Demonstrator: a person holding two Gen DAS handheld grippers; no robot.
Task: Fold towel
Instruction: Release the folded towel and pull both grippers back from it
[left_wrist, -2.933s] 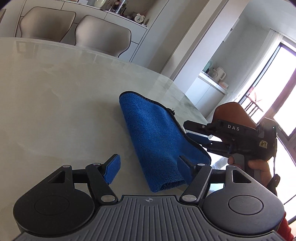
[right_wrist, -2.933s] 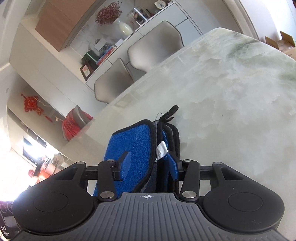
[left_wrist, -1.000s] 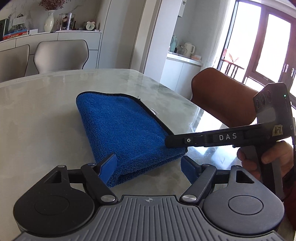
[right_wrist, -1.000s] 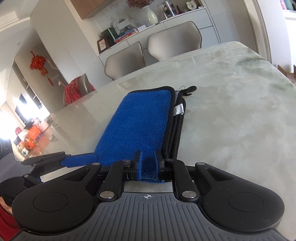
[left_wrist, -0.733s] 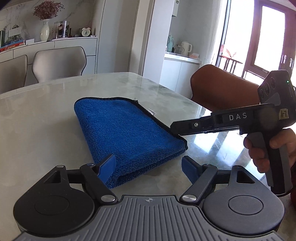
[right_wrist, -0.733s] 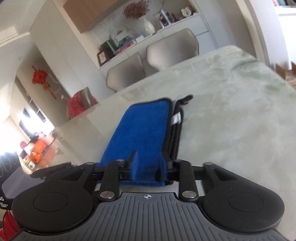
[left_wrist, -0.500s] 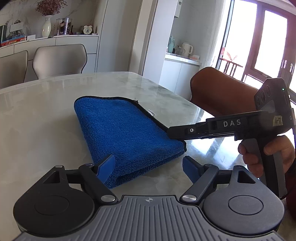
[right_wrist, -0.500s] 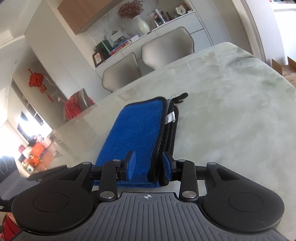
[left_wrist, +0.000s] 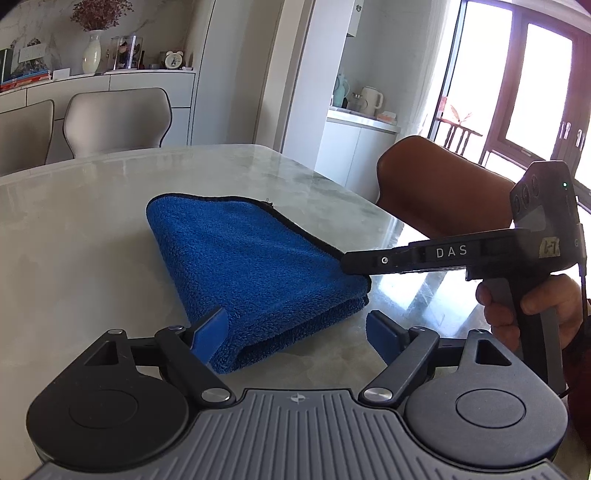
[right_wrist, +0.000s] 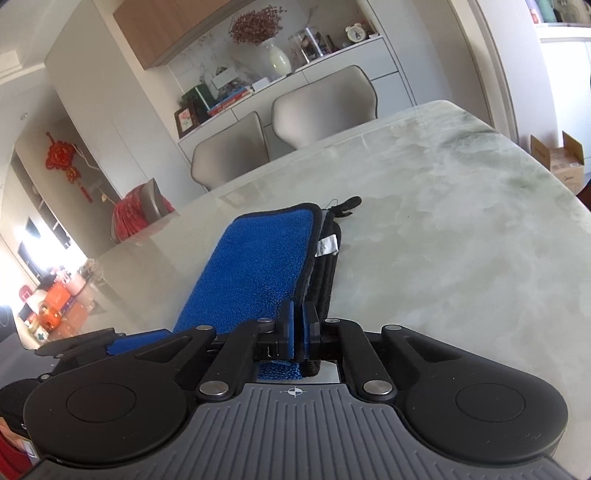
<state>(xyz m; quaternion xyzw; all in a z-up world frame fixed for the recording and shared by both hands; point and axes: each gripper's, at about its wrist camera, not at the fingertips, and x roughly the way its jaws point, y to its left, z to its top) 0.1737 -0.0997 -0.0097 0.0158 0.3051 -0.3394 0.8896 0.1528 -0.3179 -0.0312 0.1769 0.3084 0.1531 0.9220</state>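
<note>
A blue towel (left_wrist: 251, 258) with black trim lies folded in several layers on the marble table (left_wrist: 74, 236). My left gripper (left_wrist: 295, 332) is open, its pads either side of the towel's near folded end. My right gripper (right_wrist: 298, 334) is shut on the towel's (right_wrist: 251, 277) near edge corner; in the left wrist view its fingers (left_wrist: 354, 262) pinch the top layer at the right corner. A white label (right_wrist: 327, 246) and a black hanging loop (right_wrist: 347, 205) show at the towel's edge.
A brown leather chair (left_wrist: 443, 192) stands at the table's right edge. Two beige chairs (left_wrist: 118, 122) stand at the far side. A sideboard with a vase (left_wrist: 90, 55) is behind. A cardboard box (right_wrist: 561, 158) sits on the floor.
My right gripper opened about half a second ago and has shut again on the towel's corner. My left gripper stayed open near the towel's folded end.
</note>
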